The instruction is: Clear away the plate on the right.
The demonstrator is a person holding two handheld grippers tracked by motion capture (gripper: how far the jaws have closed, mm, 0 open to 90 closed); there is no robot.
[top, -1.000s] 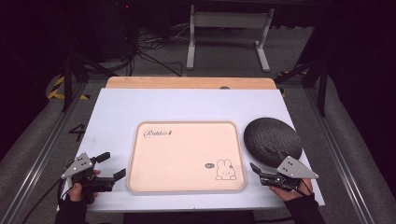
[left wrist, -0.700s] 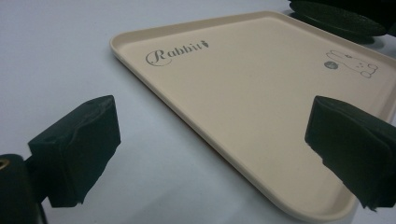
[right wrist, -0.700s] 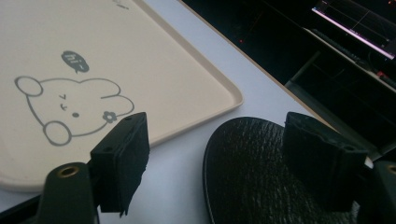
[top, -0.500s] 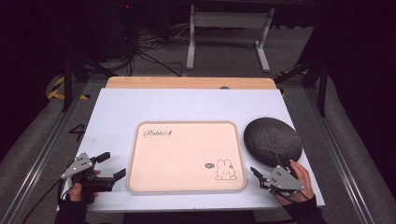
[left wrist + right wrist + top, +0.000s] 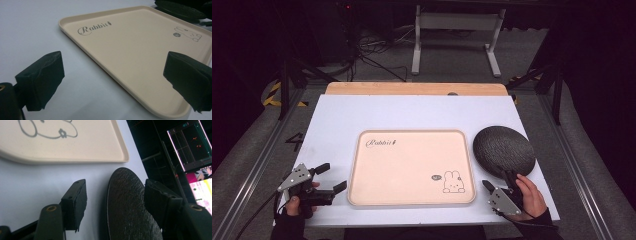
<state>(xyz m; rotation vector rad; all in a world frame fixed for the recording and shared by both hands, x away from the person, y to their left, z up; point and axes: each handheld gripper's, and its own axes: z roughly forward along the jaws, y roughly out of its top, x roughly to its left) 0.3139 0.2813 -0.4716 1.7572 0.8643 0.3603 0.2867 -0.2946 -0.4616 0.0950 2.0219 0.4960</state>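
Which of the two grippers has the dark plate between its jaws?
The right gripper: its open jaws straddle the dark plate's edge. The left gripper faces the tray.

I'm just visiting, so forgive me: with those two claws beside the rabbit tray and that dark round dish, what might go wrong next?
Two things, as guesses. The right gripper has its open jaws astride the near rim of the dark plate; gripped only at the rim, the plate might tip or slip. The plate lies close to the tray, so sliding it could knock the tray's edge. The left gripper, also open, sits by the tray's near left corner and could nudge it.
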